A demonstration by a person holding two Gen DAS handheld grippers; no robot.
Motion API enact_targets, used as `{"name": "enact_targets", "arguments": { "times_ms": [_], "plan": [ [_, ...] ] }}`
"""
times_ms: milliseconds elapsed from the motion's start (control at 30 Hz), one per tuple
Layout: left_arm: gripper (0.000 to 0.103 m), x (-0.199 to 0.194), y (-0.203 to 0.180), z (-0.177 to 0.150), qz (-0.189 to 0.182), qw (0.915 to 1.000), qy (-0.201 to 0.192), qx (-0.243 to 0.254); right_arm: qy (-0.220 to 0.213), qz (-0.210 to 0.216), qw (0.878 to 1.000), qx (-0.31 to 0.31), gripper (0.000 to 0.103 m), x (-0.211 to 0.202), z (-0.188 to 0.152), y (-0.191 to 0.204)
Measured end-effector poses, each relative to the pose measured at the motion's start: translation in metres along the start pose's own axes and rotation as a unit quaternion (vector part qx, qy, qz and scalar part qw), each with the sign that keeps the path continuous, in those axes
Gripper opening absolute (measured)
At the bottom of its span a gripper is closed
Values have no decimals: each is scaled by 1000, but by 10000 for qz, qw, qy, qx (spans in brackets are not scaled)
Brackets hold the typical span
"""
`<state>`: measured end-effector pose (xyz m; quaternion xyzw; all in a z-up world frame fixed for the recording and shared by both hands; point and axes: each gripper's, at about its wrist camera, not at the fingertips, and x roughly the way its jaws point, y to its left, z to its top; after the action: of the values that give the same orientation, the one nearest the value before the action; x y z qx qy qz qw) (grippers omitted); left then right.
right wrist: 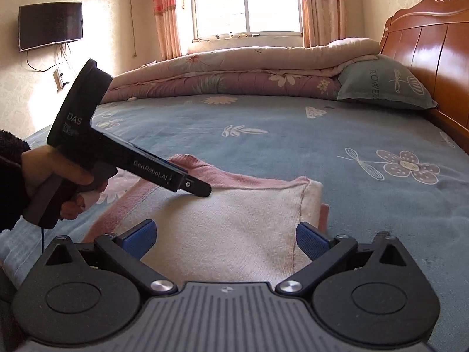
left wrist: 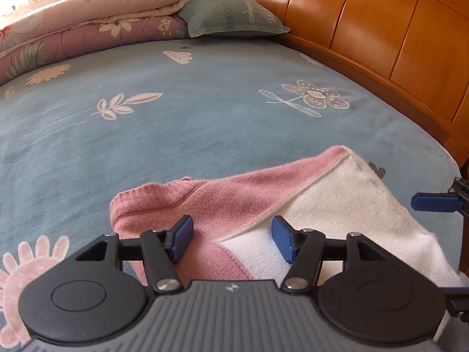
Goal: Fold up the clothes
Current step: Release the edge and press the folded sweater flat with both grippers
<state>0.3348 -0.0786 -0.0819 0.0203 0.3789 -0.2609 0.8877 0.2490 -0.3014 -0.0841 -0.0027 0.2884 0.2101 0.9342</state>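
Note:
A pink knitted garment (left wrist: 222,202) with a white fleecy lining (left wrist: 346,202) lies folded on the blue flowered bed sheet (left wrist: 176,135). My left gripper (left wrist: 231,240) hovers over its near edge, where pink meets white. Its jaws are open, the cloth lies under the gap, and neither pad presses on it. My right gripper (right wrist: 225,240) stands wide open over the white side of the garment (right wrist: 234,223), holding nothing. One blue fingertip (left wrist: 433,202) of the right gripper shows at the right edge of the left wrist view. A person's hand (right wrist: 58,173) holds the left tool above the garment's far left part.
An orange wooden headboard (left wrist: 366,29) runs along the right side of the bed. A blue-green pillow (left wrist: 234,14) and a folded flowered quilt (right wrist: 234,73) lie at the far end under the window (right wrist: 246,3). A television (right wrist: 49,25) hangs on the left wall.

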Motion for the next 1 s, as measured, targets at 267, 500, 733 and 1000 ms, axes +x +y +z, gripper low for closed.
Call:
{"name": "enact_targets", "arguments": {
  "times_ms": [267,500,733,1000],
  "plan": [
    [64,-65,-20,-9,-537,9979,-308,-193,27,-28,10000,-23,103,-18,-9,13],
    [69,-67,-38,-35,-36,9983,296,-500,248,-214,9992,-241,103,-21,-25,33],
    [82,-74,-38,-47,-372,9937,288,-1019,443,-59,9990,55,103,-26,-30,34],
    [85,-99,-39,-49,141,9959,210,-868,128,-101,9998,-108,103,-40,-2,20]
  ]
}}
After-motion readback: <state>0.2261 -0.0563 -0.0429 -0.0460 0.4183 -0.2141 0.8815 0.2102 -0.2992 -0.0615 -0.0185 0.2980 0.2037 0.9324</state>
